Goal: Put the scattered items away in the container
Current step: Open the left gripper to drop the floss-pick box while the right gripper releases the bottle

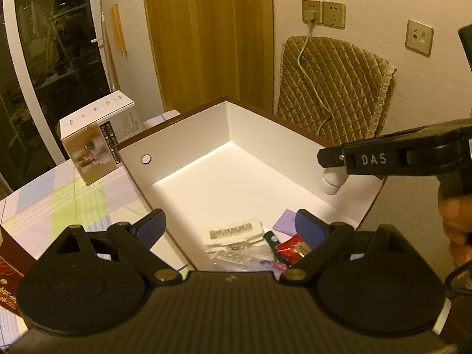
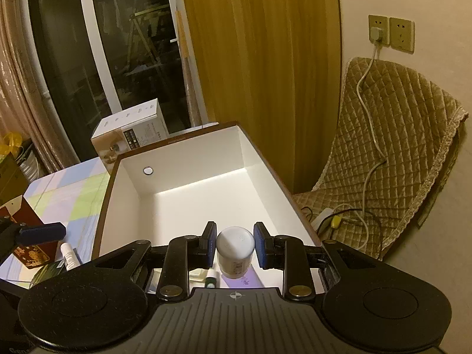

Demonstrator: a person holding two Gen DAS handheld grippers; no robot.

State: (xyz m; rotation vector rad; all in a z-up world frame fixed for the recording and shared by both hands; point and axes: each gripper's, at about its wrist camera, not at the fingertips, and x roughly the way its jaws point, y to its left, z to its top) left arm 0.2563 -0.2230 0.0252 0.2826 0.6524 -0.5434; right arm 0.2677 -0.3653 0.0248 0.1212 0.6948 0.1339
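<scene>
The container is a white box with brown outer walls (image 1: 191, 135) (image 2: 188, 159) standing on the table. In its near corner lie a white packet (image 1: 233, 231), a purple card (image 1: 286, 221), a red sachet (image 1: 293, 247), a green tube (image 1: 273, 240) and clear plastic bags (image 1: 242, 256). My left gripper (image 1: 230, 224) hangs open over these items with nothing between its blue pads. My right gripper (image 2: 235, 242) is shut on a white bottle (image 2: 235, 247), held above the box's near end. The left wrist view shows that bottle (image 1: 332, 181) hanging under the right gripper.
A cardboard product box (image 1: 94, 144) (image 2: 129, 132) stands behind the container on the chequered tablecloth (image 1: 59, 203). A dark red box (image 1: 11, 268) and a small white tube (image 2: 69, 255) lie to the left. A quilted chair (image 1: 333, 88) stands at the right by the wall.
</scene>
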